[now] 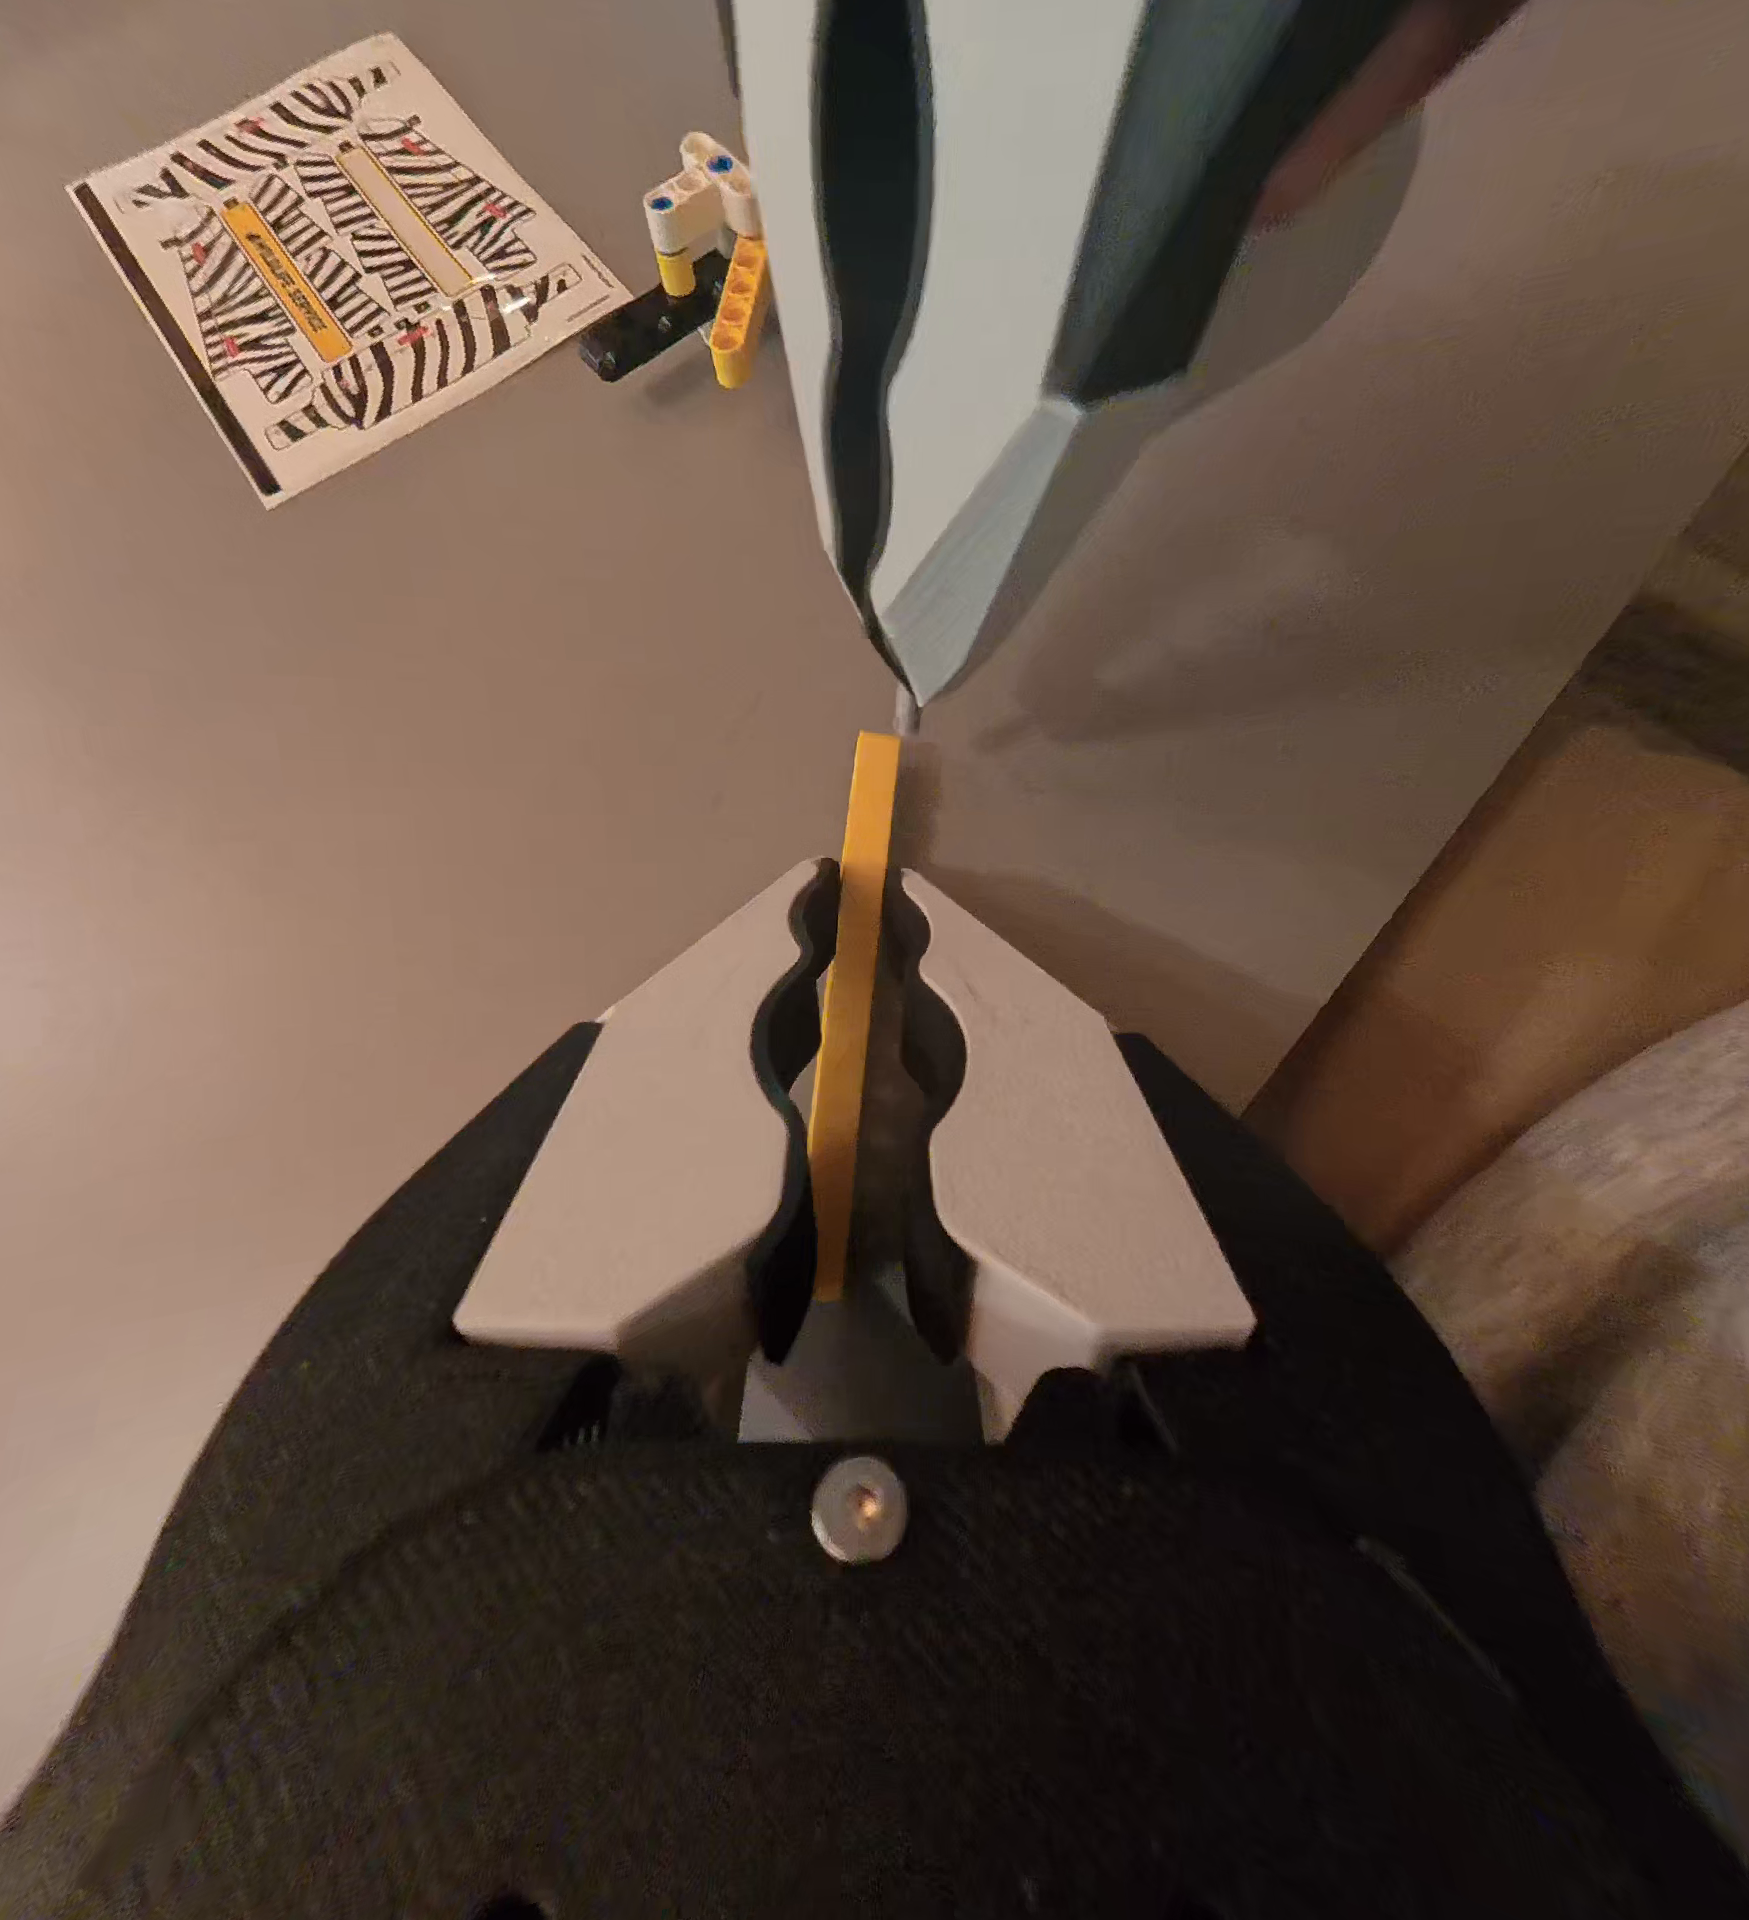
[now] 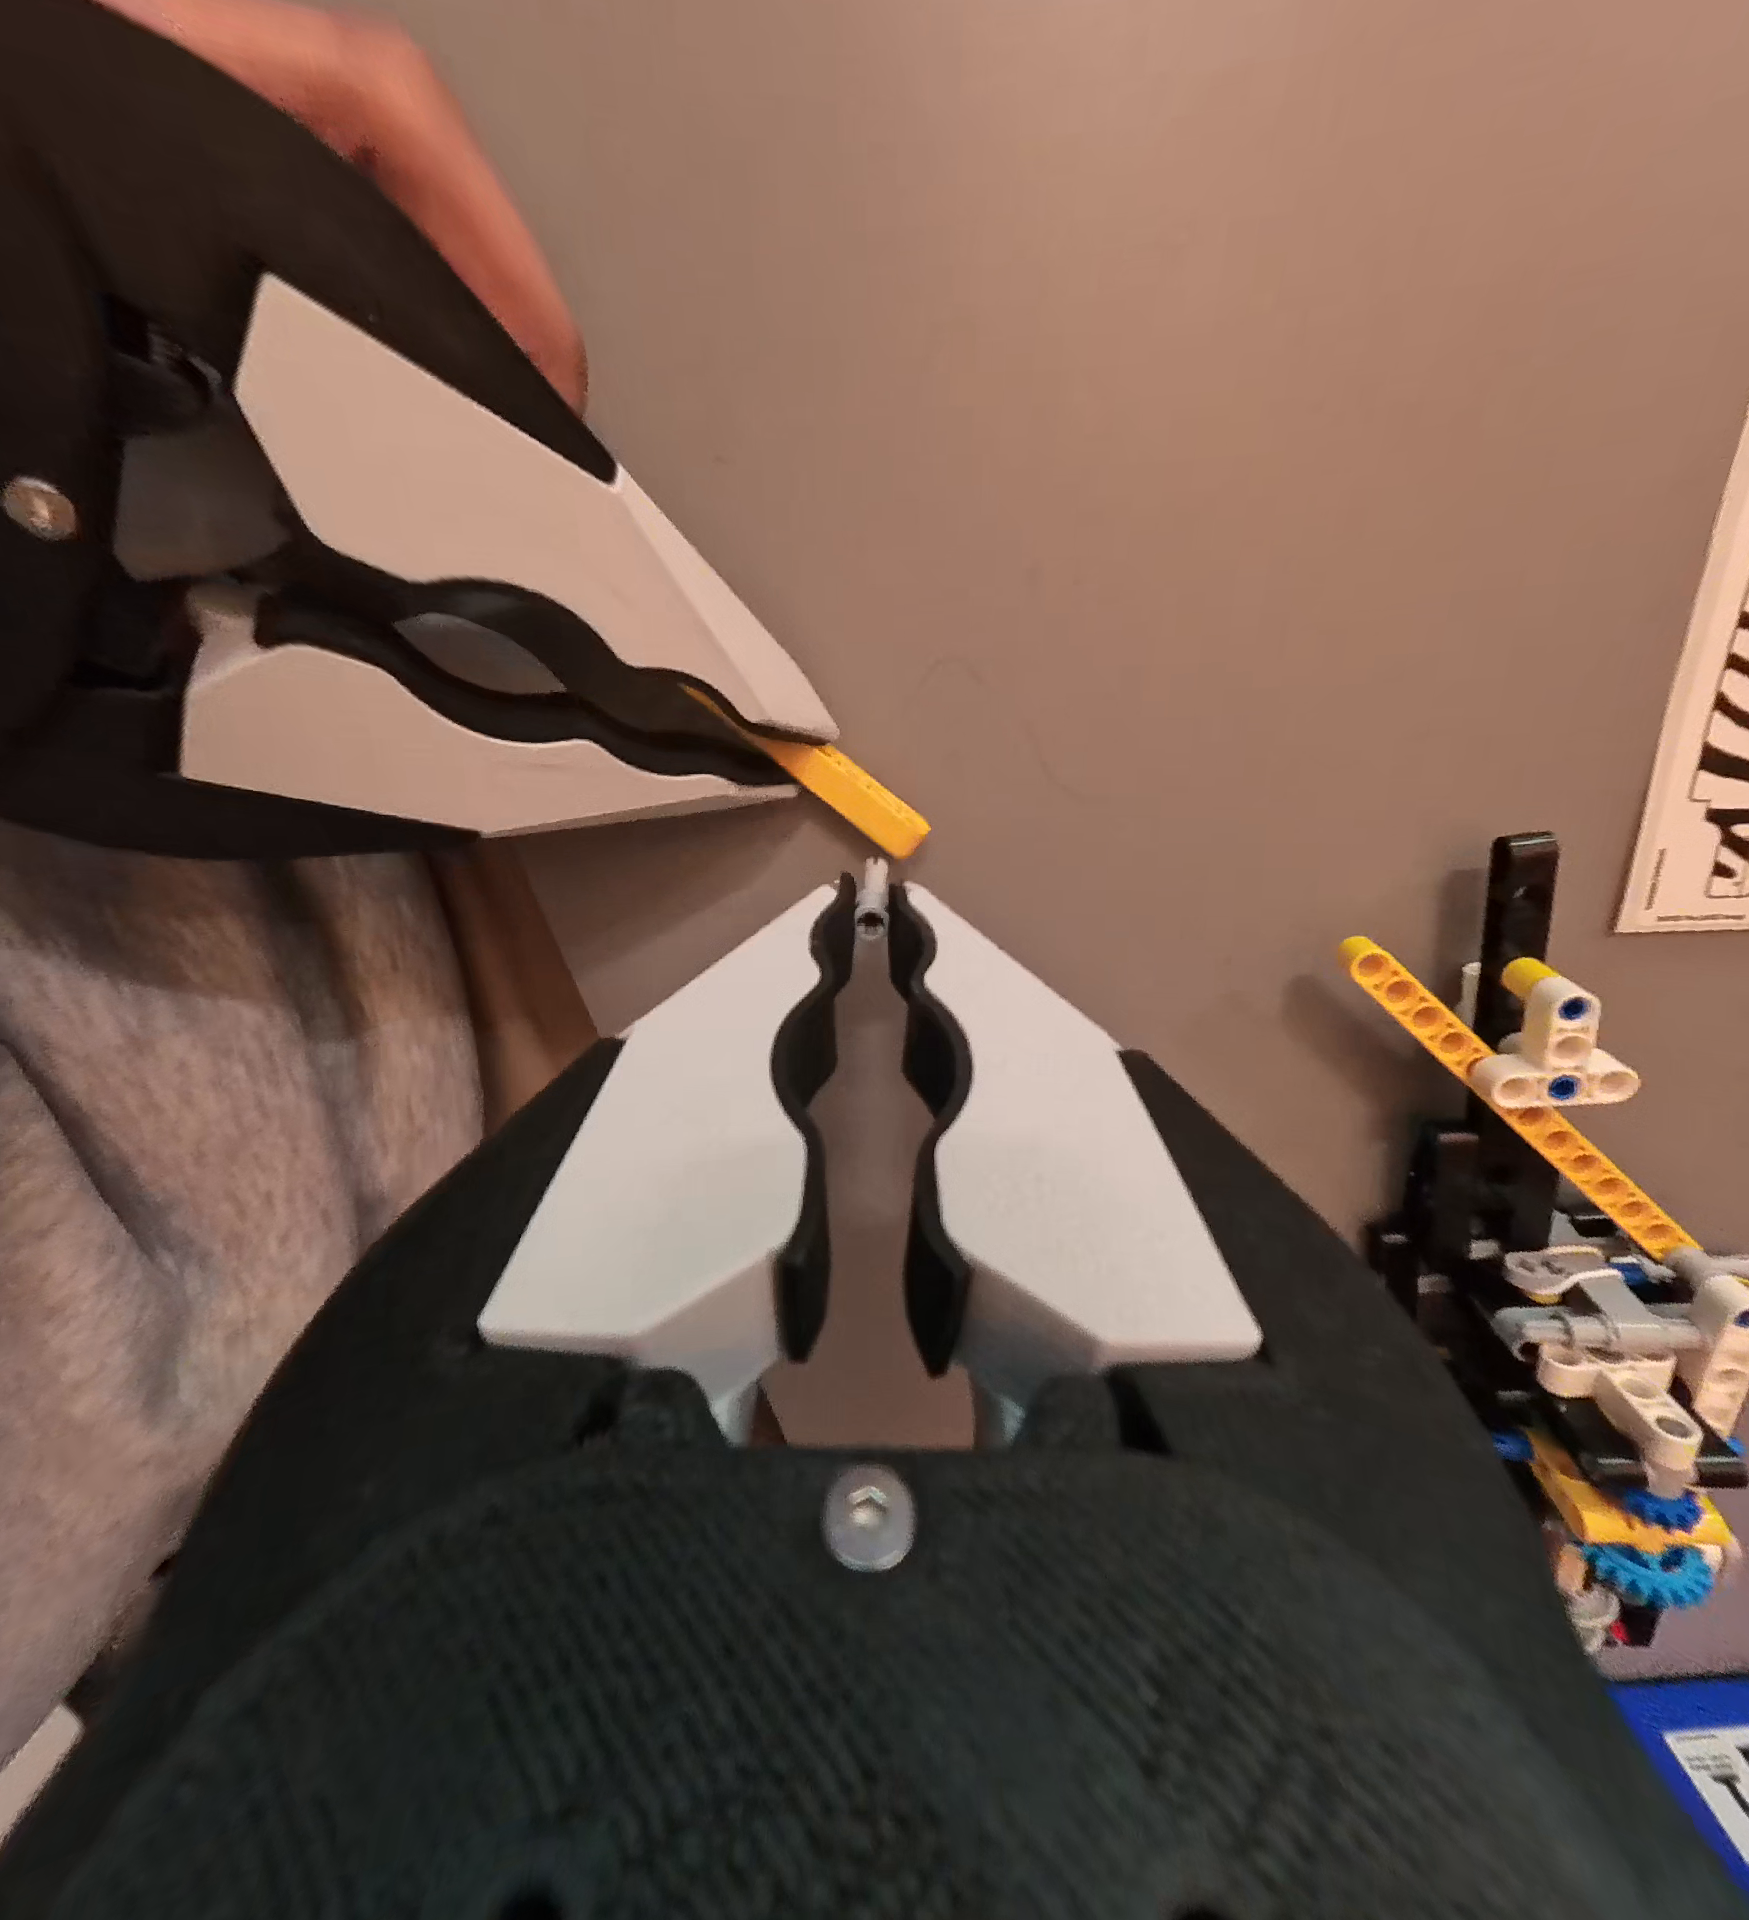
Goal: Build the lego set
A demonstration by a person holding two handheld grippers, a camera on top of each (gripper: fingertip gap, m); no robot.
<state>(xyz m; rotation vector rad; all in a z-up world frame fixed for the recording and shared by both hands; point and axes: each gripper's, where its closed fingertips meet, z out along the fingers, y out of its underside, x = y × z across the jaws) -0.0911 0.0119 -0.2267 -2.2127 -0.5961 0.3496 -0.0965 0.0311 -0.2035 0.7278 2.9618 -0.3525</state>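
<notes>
My left gripper (image 1: 865, 883) is shut on a flat yellow beam (image 1: 854, 997) whose end sticks out past the tips. In the right wrist view the same gripper (image 2: 797, 753) comes in from the upper left with the yellow beam (image 2: 865, 790). My right gripper (image 2: 872, 894) is shut on a small grey pin (image 2: 874, 891), its tip just below the beam's end, a small gap apart. In the left wrist view the right gripper (image 1: 901, 686) reaches down from the top, blurred. The part-built lego model (image 2: 1576, 1278) lies on the table at the right.
A zebra-striped sticker sheet (image 1: 330, 270) lies on the grey table (image 1: 330, 831) at the far left, next to the model's yellow and white end (image 1: 704, 270). A blue box corner (image 2: 1743, 1766) shows at the lower right. A person's grey sleeve (image 2: 174, 1039) is close by. The grippers are tip to tip, or close to it. My right gripper's tips are some 15 cm from the part-built lego model (image 2: 1576, 1278).
</notes>
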